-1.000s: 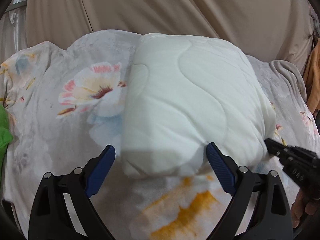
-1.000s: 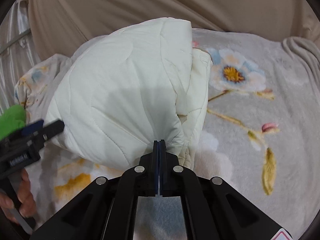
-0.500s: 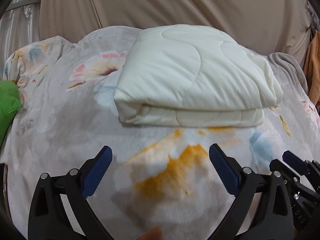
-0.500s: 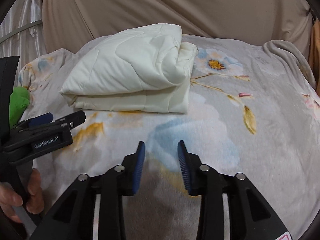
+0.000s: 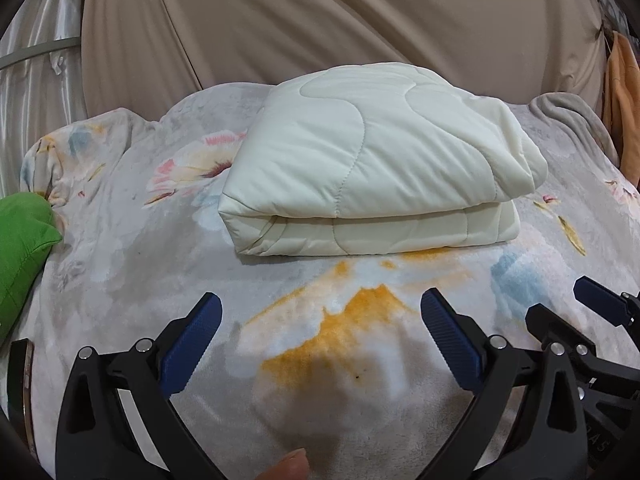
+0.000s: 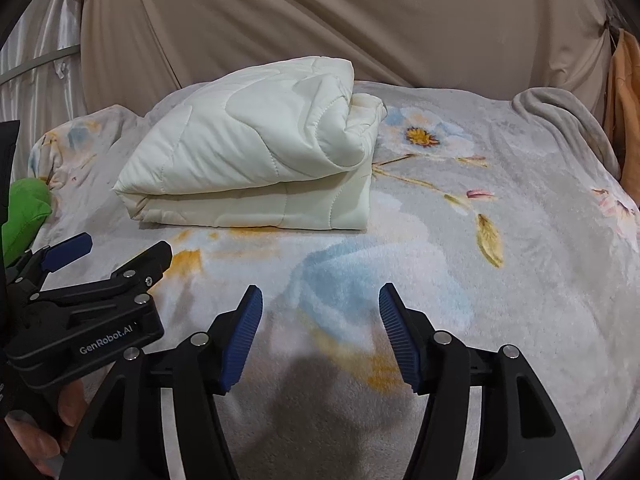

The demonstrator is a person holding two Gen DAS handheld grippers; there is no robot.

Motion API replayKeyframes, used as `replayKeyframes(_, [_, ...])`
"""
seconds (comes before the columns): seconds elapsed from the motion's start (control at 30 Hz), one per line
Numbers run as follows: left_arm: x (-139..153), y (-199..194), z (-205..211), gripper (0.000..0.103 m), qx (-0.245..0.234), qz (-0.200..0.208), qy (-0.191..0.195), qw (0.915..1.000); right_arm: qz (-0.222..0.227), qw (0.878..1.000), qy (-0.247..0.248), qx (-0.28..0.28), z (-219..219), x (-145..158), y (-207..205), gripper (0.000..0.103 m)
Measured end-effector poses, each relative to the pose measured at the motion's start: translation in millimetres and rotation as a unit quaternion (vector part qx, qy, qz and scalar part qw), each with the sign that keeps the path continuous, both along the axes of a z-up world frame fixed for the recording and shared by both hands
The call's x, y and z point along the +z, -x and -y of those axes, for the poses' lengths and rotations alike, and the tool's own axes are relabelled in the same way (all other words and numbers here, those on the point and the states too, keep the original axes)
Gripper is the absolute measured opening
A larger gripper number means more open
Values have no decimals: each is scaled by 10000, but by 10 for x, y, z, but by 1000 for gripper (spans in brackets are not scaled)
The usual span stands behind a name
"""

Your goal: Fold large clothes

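A cream quilted garment [image 5: 376, 168] lies folded in a thick bundle on the floral bed cover [image 5: 120, 280]; it also shows in the right wrist view [image 6: 256, 164]. My left gripper [image 5: 320, 320] is open and empty, held back from the bundle's near edge. My right gripper [image 6: 320, 312] is open and empty, back from the bundle and to its right. The right gripper shows at the lower right of the left wrist view [image 5: 568, 320]. The left gripper shows at the left of the right wrist view [image 6: 108, 252].
A green cloth [image 5: 20, 248] lies at the bed's left edge. A beige curtain [image 5: 320, 20] hangs behind the bed. An orange cloth [image 5: 624, 100] hangs at the far right. A grey blanket fold [image 6: 560, 116] lies at the back right.
My right gripper let go of the cream bundle and opened wide. Both grippers pulled back from it, and the bundle settled flat on the bed.
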State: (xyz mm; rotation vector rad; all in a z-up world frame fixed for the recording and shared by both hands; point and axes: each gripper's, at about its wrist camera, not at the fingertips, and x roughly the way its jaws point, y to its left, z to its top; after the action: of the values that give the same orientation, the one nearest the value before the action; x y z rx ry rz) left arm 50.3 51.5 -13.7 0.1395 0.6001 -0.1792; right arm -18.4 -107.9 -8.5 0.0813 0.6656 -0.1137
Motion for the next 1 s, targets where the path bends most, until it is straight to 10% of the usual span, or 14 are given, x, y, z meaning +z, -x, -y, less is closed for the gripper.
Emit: replayKeyframes(1.0, [-23,-21,8,97,198,8,-152,9997,-20,9994,238,-244,-103,-7,-15,60])
